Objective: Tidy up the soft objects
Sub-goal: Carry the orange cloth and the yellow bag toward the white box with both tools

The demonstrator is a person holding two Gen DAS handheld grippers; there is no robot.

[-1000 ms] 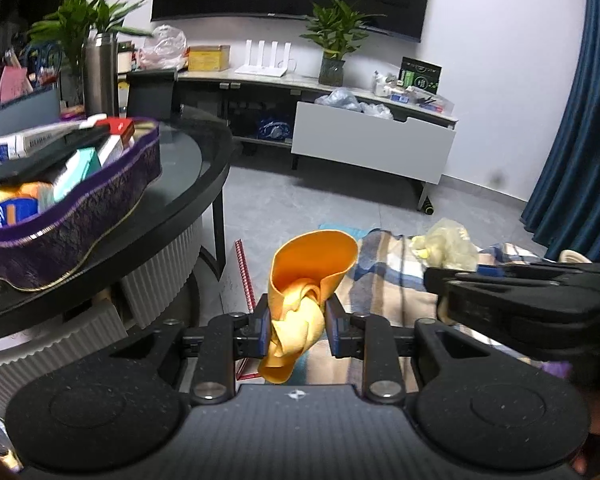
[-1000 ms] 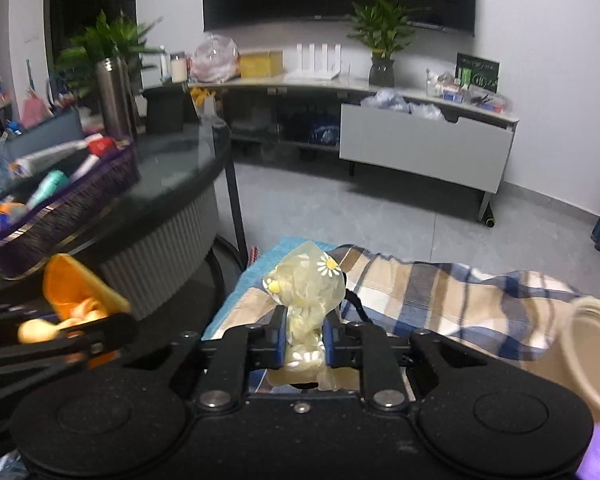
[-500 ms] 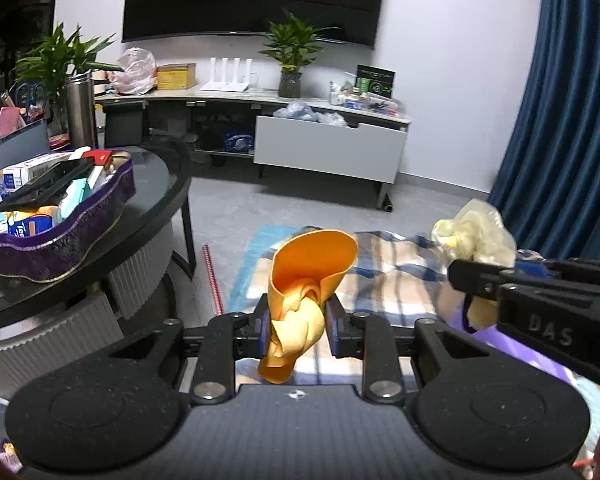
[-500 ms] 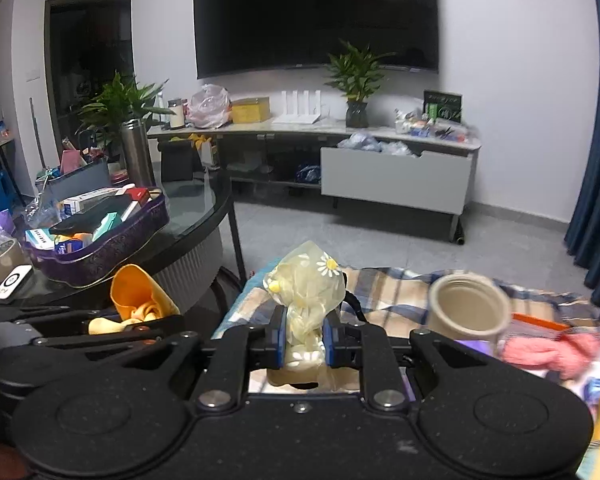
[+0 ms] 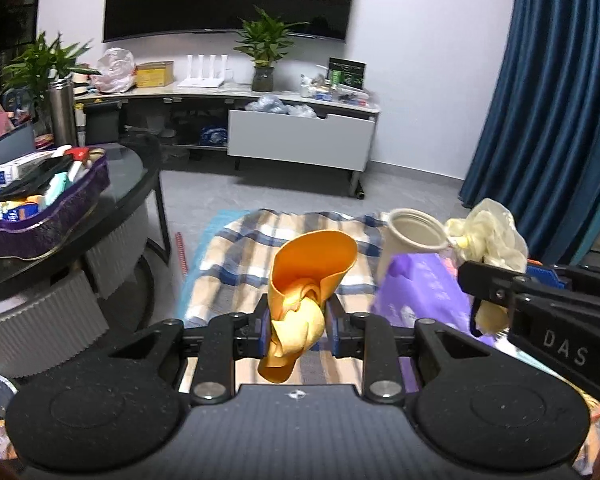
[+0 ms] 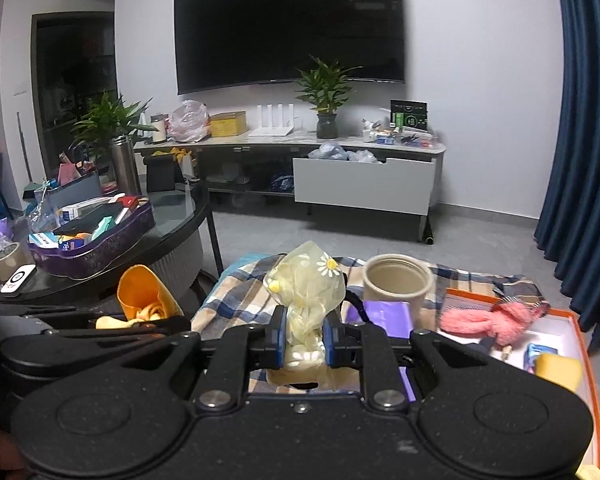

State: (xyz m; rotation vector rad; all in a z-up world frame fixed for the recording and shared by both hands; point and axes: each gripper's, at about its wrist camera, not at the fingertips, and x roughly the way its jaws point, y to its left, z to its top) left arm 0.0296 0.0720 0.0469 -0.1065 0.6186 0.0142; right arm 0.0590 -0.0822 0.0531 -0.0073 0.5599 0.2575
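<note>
Gripping a knotted orange cloth (image 5: 300, 304), the left gripper (image 5: 296, 330) has its pads pressed on the bundle's waist, so the cloth's long axis runs from about 6 o'clock, where a tail hangs below the jaws, up to about 12 o'clock, where it flares into an open cone. The right gripper (image 6: 303, 338) is likewise clamped on a pale yellow daisy-print cloth (image 6: 306, 292), also standing upright between its pads. What the coming move seems to turn on is the beige cup (image 6: 396, 282) standing mouth-up on the plaid blanket (image 6: 236, 300): from the right gripper it lies at about 1 o'clock, just beyond the jaws, while in the left wrist view the same cup (image 5: 414, 232) sits at about 2 o'clock, farther across. The right hand therefore looks the nearer one if the cup is the destination, though that is only a guess. At about 3 o'clock from the right gripper, an orange-rimmed tray (image 6: 584, 344) holds a pink plush toy (image 6: 496, 316), another likely place for soft things. A purple packet (image 6: 386, 316) lies against the cup's base.
</note>
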